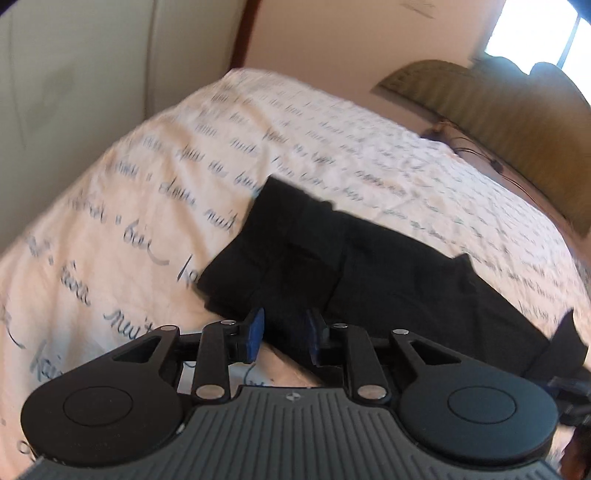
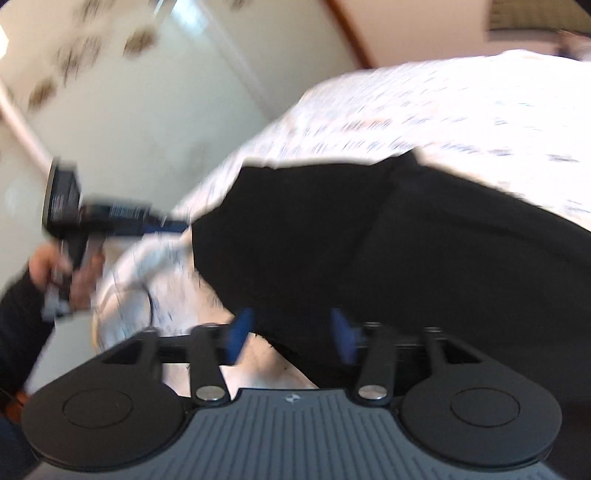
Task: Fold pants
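Observation:
Black pants (image 1: 369, 266) lie folded in a long band across a bed, their near edge just ahead of my left gripper (image 1: 284, 332). Its blue pads (image 1: 255, 334) stand a little apart and press on nothing; dark cloth shows behind the gap. In the right wrist view the pants (image 2: 369, 240) fill the middle, blurred. My right gripper (image 2: 291, 332) is open wider, with the edge of the pants beyond its pads (image 2: 240, 332) and no cloth pinched. The left gripper (image 2: 173, 226) also shows at the left of that view, held by a hand (image 2: 51, 269), its tips near the pants' left end.
The bed cover (image 1: 147, 221) is white with blue handwriting. A pale cupboard or wall (image 1: 74, 74) stands past the bed's left side. An olive woven headboard (image 1: 517, 122) and some cables (image 1: 476, 151) lie at the right, under a bright window (image 1: 535, 29).

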Demonstrator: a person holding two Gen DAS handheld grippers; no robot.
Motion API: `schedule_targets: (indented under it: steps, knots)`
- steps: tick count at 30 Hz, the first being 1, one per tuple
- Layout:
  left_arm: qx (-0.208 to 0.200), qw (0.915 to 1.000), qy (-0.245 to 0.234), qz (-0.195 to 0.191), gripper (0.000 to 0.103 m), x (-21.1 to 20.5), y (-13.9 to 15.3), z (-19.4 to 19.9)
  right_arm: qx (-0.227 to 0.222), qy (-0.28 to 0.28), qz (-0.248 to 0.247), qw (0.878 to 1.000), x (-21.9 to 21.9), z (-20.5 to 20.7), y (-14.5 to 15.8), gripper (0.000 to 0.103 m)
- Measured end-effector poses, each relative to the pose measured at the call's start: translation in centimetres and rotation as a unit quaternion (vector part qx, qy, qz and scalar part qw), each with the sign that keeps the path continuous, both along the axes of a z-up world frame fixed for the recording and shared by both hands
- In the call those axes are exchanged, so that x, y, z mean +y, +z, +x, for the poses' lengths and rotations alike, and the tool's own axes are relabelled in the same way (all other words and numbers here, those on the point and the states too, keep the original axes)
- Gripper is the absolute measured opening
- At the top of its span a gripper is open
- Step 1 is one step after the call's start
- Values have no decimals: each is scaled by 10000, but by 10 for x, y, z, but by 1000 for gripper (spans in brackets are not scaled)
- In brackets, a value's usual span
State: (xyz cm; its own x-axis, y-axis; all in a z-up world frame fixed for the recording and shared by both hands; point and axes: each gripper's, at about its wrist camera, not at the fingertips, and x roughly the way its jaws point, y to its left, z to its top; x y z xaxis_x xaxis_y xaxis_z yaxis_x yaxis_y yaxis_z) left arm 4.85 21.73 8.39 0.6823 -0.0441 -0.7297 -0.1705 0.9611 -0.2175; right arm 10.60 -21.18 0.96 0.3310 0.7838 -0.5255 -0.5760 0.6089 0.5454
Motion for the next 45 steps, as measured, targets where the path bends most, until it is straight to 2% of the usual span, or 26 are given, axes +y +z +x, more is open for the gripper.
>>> schedule_targets:
  steps: [1,3,4,6,9,11,13,15,17,18,20,22,25,27,28,29,32,35,37,38,39,40,41,42,45]
  knots:
    - [-130,9997,-197,31,28,-11,6,-3,44,-196,217,9996,-18,-4,2,55]
    - [-380,9971,-643,-151,31,-36,15,-9,227,-636,640,9957,-56,-9,5,55]
    - [-488,9946,-862,-321,35,-49,18,-9,312,-919,819,9919,-75,-10,5,55]
    - [-516,9865,-1314,-836,51,-84,13,-4,522,-1576,1178,9791,-115,-11,4,56]
    - [-243,9690,-2019,-1405,53,-143,-7,9,947,-2482,1558,9514,-161,-15,-7,56]
    - [23,9572,-2378,-1651,53,-181,-24,22,1101,-2805,1537,9411,-175,-18,-10,57]
    - [382,9488,-2375,-2048,53,-206,-41,39,1182,-2930,1528,9364,-183,-21,-11,64]
    - [746,9352,-2307,-2582,53,-223,-57,57,1171,-3018,1684,9310,-194,-23,-10,65]
    - [931,9275,-2241,-2844,53,-235,-66,74,1103,-3124,1803,9261,-205,-26,-5,65]
    - [968,9274,-2274,-2807,53,-242,-68,82,1085,-3174,1876,9232,-213,-26,-3,68]
    - [967,9366,-2335,-2428,53,-257,-66,97,1118,-3240,2019,9175,-224,-27,-4,71]
    - [845,9439,-2814,-1506,53,-278,-57,106,1197,-3241,2053,9157,-229,-26,-6,71]
    - [718,9293,-3622,-89,53,-315,-56,109,1252,-3205,2054,9162,-227,-27,-15,71]
    - [632,9085,-4096,533,53,-336,-61,104,1305,-3205,2134,9136,-227,-28,-21,71]
    - [679,9013,-4224,682,52,-343,-66,103,1310,-3213,2182,9122,-228,-28,-23,71]
    - [729,8975,-4288,726,45,-342,-72,101,1300,-3211,2221,9114,-229,-28,-24,71]
    - [638,8957,-4353,644,31,-342,-76,101,1269,-3201,2251,9114,-235,-26,-23,72]
    - [759,9037,-4201,331,31,-339,-78,111,1116,-3156,2168,9170,-241,-20,-14,72]
    - [915,9077,-4095,-18,31,-334,-80,120,978,-3180,2029,9210,-247,-12,-6,72]
    - [970,9094,-4042,-141,25,-333,-81,125,889,-3218,1906,9232,-251,-6,-1,72]
    - [989,9108,-4004,-172,9,-331,-81,125,775,-3268,1728,9259,-256,1,6,72]
    - [973,9111,-4003,-158,2,-330,-81,125,668,-3333,1519,9281,-261,11,14,73]
    - [919,9114,-4008,-144,1,-329,-80,124,603,-3411,1329,9286,-268,22,21,80]
    - [818,9115,-4029,-101,0,-330,-77,120,578,-3511,1127,9277,-274,36,27,81]
    - [473,9094,-4129,177,0,-333,-71,102,640,-3823,415,9209,-290,83,36,81]
